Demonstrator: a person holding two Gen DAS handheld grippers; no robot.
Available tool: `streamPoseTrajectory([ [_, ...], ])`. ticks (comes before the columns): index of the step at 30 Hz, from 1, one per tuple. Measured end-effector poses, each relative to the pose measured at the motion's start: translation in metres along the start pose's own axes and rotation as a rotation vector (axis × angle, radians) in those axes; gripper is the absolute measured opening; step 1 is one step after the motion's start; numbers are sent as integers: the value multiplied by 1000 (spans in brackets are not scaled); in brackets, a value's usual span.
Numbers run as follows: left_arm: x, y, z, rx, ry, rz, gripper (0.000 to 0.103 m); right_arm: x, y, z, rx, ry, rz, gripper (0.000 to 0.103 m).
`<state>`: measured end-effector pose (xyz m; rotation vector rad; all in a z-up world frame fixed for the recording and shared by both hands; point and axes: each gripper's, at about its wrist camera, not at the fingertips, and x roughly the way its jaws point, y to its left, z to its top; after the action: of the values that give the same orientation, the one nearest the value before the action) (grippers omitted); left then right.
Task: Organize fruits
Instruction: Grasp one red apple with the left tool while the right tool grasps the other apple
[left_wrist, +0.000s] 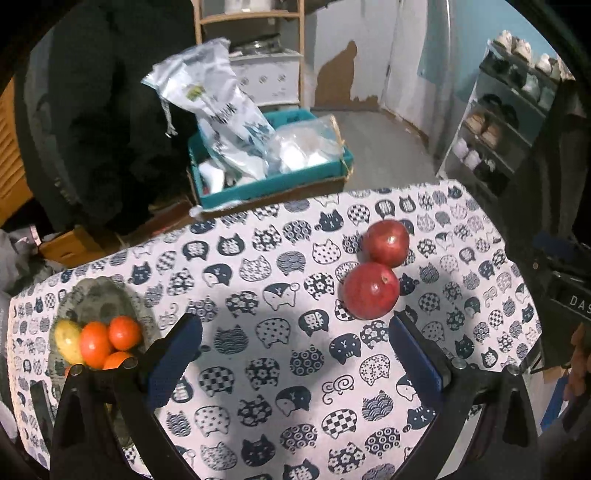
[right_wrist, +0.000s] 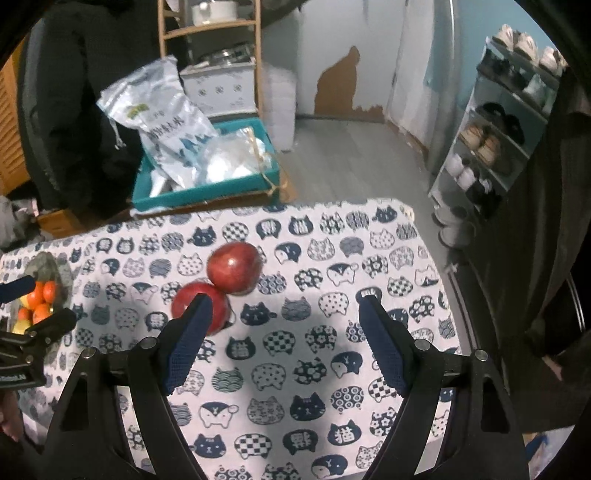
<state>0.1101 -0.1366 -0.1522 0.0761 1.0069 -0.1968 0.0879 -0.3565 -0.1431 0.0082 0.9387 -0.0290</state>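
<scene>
Two red apples lie touching on the cat-print tablecloth (left_wrist: 258, 369): a near apple (left_wrist: 370, 290) (right_wrist: 218, 306) and a far apple (left_wrist: 386, 242) (right_wrist: 234, 267). A glass plate (left_wrist: 99, 299) (right_wrist: 46, 267) at the table's left holds several oranges (left_wrist: 110, 339) (right_wrist: 40, 297) and a yellow fruit (left_wrist: 68, 340). My left gripper (left_wrist: 295, 328) is open and empty, its right pad just below the near apple. My right gripper (right_wrist: 286, 306) is open and empty, its left finger in front of the near apple.
Beyond the table's far edge a teal crate (left_wrist: 273, 181) (right_wrist: 207, 184) holds plastic bags. A shoe rack (left_wrist: 509, 122) (right_wrist: 498, 122) stands at the right. A wooden shelf (left_wrist: 251, 44) is at the back. The left gripper's fingers (right_wrist: 48, 325) show in the right wrist view.
</scene>
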Motion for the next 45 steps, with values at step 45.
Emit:
streamPoseTrajectory([
  [45,174,-73,6,-69,290,-215,75,129,-48,-20,202,261,57,81],
])
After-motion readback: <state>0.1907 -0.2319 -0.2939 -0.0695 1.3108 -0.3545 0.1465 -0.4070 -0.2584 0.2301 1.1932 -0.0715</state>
